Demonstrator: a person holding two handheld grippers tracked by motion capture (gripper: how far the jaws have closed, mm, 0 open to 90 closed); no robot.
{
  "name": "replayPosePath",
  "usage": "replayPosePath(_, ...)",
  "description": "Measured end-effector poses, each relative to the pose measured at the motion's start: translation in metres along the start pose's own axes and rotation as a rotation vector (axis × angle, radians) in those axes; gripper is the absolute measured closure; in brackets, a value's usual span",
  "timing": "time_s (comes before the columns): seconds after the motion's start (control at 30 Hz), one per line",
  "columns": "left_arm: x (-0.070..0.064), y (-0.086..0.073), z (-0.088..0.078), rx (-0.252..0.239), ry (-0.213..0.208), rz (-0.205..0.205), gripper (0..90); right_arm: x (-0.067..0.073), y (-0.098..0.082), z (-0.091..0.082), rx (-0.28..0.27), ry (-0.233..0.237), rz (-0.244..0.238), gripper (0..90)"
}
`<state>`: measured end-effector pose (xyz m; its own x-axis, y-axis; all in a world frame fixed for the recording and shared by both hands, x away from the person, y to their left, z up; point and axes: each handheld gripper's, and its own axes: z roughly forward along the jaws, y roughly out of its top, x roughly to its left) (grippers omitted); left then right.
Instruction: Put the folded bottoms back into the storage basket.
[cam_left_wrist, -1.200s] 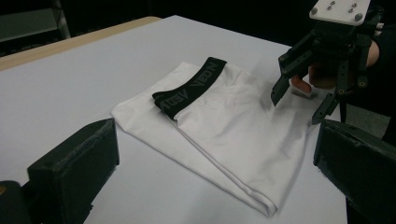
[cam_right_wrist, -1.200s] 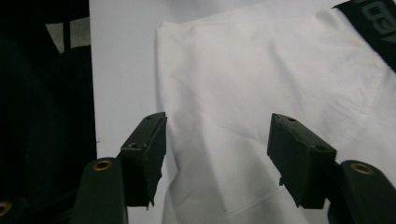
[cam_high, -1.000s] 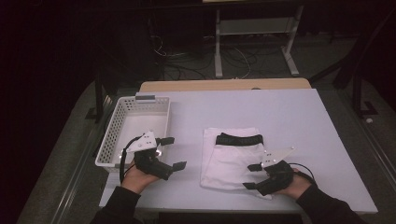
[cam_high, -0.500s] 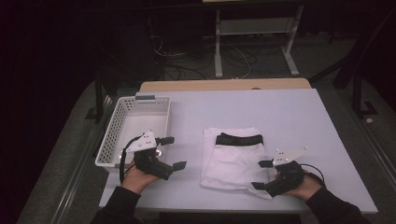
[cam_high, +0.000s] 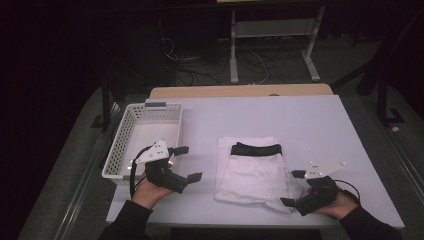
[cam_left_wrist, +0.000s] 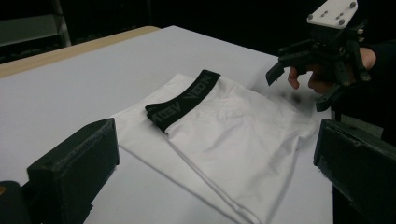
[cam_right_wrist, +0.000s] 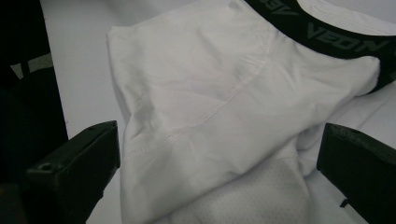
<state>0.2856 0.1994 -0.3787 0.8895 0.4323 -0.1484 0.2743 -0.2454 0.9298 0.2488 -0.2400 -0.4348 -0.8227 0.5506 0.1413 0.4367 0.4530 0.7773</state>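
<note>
Basket: a white slatted basket (cam_high: 128, 142) is set at the table's left edge.
Table: a white top (cam_high: 300, 125) is seen, edged by a wooden strip (cam_high: 240, 91) at its far side.
Floor: cables (cam_high: 200, 70) are strewn beyond the table.

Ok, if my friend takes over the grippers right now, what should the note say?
Right gripper: jaws just opened wide, holding nothing, at the near right corner of the white underwear.
Left gripper: open, empty, beside the white basket.
Underwear lies folded on the table, black waistband at the far edge.
Done: looks folded, just let go.
Left: probably put it in the basket, which looks empty.
</note>
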Motion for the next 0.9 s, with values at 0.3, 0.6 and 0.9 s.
replayPosePath(0.3,-0.015,0.003,0.019,0.028,-0.051,-0.001,0.0,-0.001,-0.002,-0.002,-0.011,-0.014,-0.003,0.0)
replayPosePath(0.6,-0.025,0.003,0.041,0.063,-0.09,0.023,0.0,-0.001,-0.001,0.001,-0.004,-0.011,-0.023,0.0)
replayPosePath(0.9,-0.031,-0.002,0.065,0.103,-0.108,0.037,0.9,0.0,0.0,0.004,0.0,0.001,-0.027,0.0)
